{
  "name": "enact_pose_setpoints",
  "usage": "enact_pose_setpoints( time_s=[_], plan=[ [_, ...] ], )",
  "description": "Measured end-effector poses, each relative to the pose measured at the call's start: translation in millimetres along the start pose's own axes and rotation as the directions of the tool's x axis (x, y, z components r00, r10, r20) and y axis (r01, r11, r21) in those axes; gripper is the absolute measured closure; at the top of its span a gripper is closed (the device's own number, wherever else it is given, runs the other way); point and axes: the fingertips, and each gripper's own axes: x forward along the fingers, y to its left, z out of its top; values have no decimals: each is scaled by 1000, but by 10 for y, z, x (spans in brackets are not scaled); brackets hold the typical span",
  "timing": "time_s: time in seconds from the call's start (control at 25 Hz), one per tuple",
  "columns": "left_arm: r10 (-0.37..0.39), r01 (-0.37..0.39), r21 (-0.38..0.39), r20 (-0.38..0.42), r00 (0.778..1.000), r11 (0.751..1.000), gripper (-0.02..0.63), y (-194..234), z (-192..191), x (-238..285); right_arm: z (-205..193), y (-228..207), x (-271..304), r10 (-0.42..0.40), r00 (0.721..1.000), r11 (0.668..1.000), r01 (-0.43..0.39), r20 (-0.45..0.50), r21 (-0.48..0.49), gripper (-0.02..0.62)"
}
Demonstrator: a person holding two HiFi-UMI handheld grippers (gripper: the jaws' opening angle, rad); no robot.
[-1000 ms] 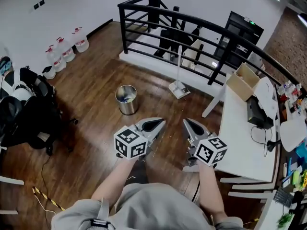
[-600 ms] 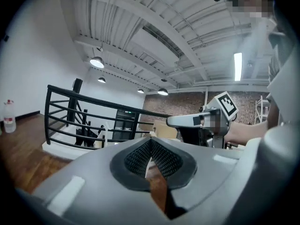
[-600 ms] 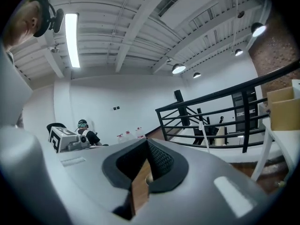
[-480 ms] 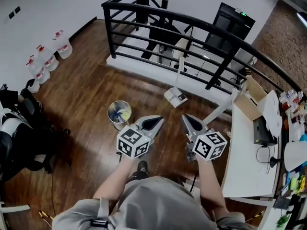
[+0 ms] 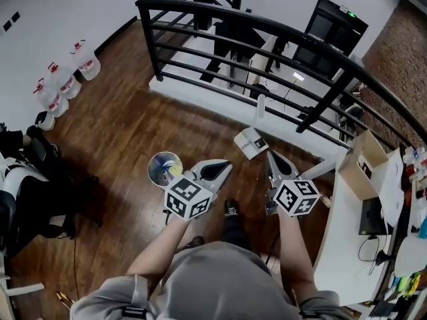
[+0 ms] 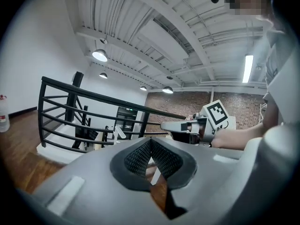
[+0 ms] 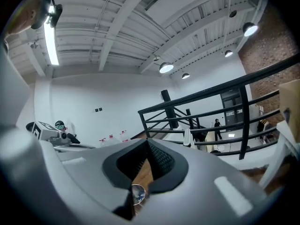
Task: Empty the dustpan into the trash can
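Head view: open floor [image 5: 120,132] is being bounded by the railing [image 5: 267,29] ahead and the desk [image 5: 347,245] at right. The left gripper [image 5: 225,167] and right gripper [image 5: 271,156] are being held forward, nearly level, with jaws pressed shut on nothing. The trash can [image 5: 165,169] is being shown on the floor left of the left gripper, the dustpan [image 5: 251,143] at the railing's foot. Ceiling lamps [image 6: 99,55] are being shown only in the gripper views.

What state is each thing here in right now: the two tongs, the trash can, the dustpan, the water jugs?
Left tongs: shut, empty.
Right tongs: shut, empty.
Trash can: upright, no lid, some litter inside.
Dustpan: standing on its own, handle up, not held.
Water jugs: upright, capped.
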Motion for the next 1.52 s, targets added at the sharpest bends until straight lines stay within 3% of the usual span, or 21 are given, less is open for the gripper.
enact_pose_setpoints(
  time_s=[0.28, 0.64, 1.0, 1.32, 1.52],
  plan=[
    [84, -84, -44, 6, 996, 996, 617, 643, 81, 993, 105, -1321, 985, -45, 996, 998, 42, -76, -43, 586],
    [164, -172, -107, -82, 983, 979, 617, 1068, -40, 1685, -453, -2465, 1987, -62, 957, 993, 29, -284, -118, 475],
    [223, -252, -158, -180, 958, 955, 617, 1396, -197, 1879, -792, -2687, 2815, 38, 917, 982, -109, -398, -156, 383],
    [258, -300, -183, -224, 940, 936, 617, 1472, -306, 1835, -715, -2601, 3345, 127, 935, 951, -210, -332, -227, 359],
    [287, -336, -203, -237, 928, 920, 617, 1504, -333, 1737, -729, -2580, 3525, 169, 930, 926, -263, -325, -270, 376]
  ],
)
